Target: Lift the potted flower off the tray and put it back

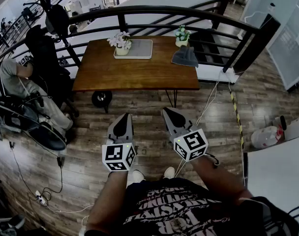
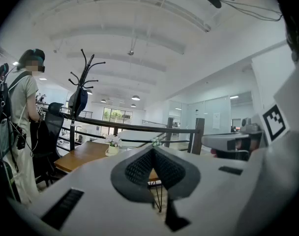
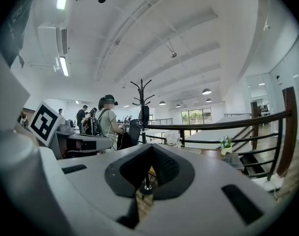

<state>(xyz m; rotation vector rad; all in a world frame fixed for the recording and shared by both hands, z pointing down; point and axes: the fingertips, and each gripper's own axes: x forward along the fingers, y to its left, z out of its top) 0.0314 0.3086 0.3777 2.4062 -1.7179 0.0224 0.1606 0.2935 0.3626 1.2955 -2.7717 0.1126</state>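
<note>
The potted flower (image 1: 121, 42), white blossoms in a pale pot, stands upright on the left end of a flat, pale grey rectangular tray (image 1: 141, 49) at the far side of a wooden table (image 1: 134, 72). The tabletop is smooth brown wood on thin dark legs. To the right along the far edge sits a second small potted plant (image 1: 182, 35), and a crumpled grey cloth (image 1: 185, 57) lies just in front of it. A dark metal railing (image 1: 154, 10) curves behind the table, and plank flooring (image 1: 149, 107) with a worn grain runs beneath it. I hold both tools well short of the table, over the floor and close to my body. My left gripper (image 1: 123, 117) has its dark ribbed pads pressed together with nothing between them. My right gripper (image 1: 167, 113) likewise has its tips meeting on nothing. A round dark object (image 1: 101, 98) under the table is partly hidden by the top, and I cannot tell what it is. A person (image 1: 12, 80) at the left edge is cut off by the frame. A black coat stand (image 2: 83, 77) rises beyond the table.
</note>
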